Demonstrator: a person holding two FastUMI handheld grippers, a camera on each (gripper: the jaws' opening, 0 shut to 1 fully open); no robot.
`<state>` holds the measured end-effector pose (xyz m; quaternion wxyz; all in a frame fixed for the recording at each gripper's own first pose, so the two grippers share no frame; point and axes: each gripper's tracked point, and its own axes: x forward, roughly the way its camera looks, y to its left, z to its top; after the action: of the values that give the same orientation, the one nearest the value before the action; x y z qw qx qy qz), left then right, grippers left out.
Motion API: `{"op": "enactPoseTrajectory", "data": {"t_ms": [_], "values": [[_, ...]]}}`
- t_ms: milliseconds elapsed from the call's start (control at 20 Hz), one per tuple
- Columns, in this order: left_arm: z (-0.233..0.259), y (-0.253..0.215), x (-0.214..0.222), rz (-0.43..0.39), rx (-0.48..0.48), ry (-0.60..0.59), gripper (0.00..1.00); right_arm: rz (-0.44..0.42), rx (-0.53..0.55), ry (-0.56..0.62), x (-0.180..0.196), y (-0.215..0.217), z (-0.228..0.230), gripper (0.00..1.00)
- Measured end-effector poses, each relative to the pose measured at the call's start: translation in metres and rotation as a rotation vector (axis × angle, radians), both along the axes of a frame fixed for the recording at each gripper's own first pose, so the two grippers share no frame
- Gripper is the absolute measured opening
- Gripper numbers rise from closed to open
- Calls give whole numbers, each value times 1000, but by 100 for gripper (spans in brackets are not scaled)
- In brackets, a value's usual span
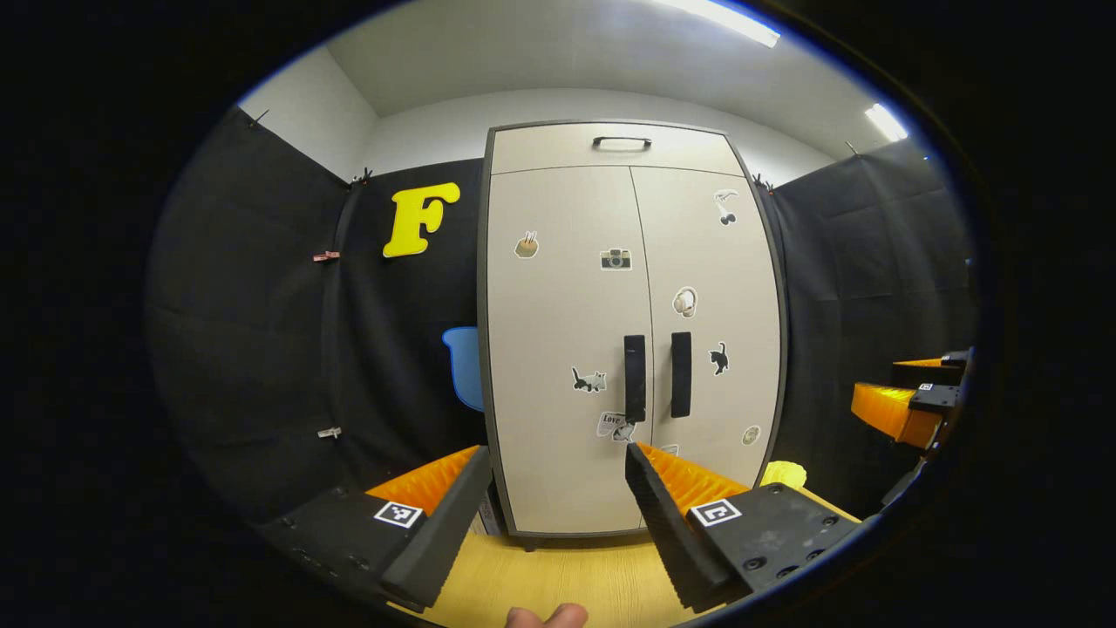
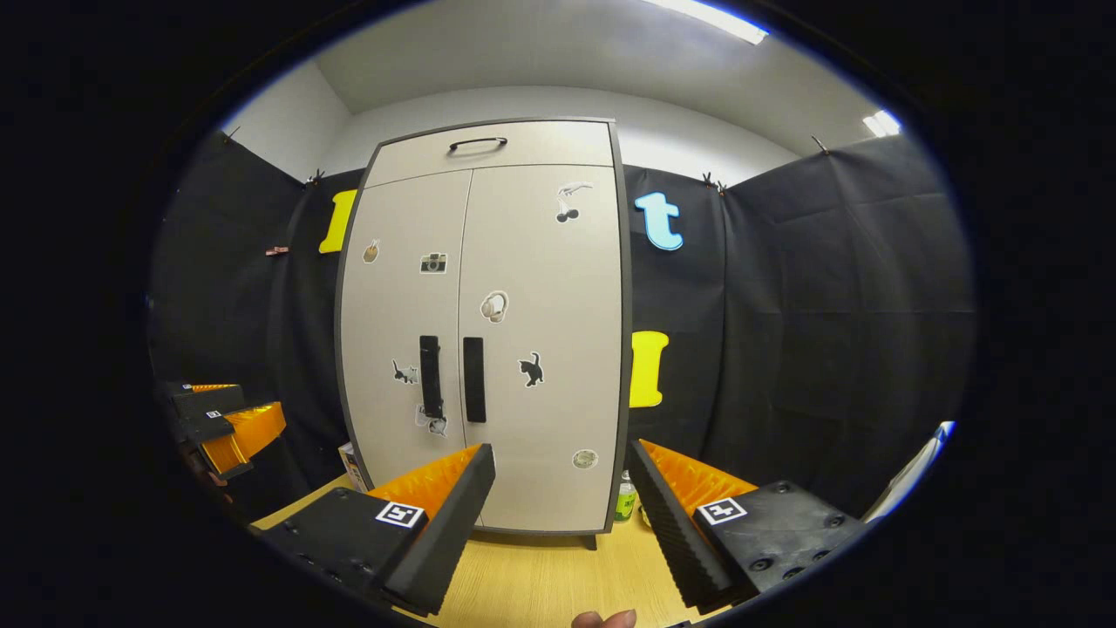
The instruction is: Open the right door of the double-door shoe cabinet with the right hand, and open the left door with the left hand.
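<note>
While both doors sit flush and closed, you hold the left gripper [image 1: 558, 458] spread wide in front of the shoe cabinet [image 1: 629, 323], nothing between its fingers, clear of the front. Through that gap in the left gripper view you see the left door [image 1: 562, 349] and its black left handle [image 1: 635, 378], upright just beside the centre seam. The right handle [image 1: 681, 373] stands just across the seam on the right door [image 1: 715, 323].

Over in the right gripper view, your right gripper [image 2: 562, 458] is also gaping wide and empty, short of the cabinet, its fingers framing the lower part of the right door. The cabinet stands on a pale wooden table [image 2: 540, 584]. The left gripper hangs off at the view's left edge, near the cabinet's side.
</note>
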<state>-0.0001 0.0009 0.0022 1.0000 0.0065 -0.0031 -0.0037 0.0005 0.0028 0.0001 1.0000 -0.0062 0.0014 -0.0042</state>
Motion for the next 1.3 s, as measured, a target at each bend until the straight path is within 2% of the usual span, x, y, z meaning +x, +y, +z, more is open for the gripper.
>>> {"op": "enactPoseTrajectory", "data": {"t_ms": [300,500,650,850,1300], "values": [[-3,5,1,0,0,3,96,20,6,8,1,9,-1,98],[-3,9,2,-4,14,6,96,52,16,-1,20,28,9,98],[-3,14,3,-6,37,1,96,83,-6,-26,51,51,21,98],[-15,18,5,-25,31,29,96,140,-23,-7,101,87,12,97],[-29,37,14,-15,6,52,96,117,0,24,215,128,-15,97]]}}
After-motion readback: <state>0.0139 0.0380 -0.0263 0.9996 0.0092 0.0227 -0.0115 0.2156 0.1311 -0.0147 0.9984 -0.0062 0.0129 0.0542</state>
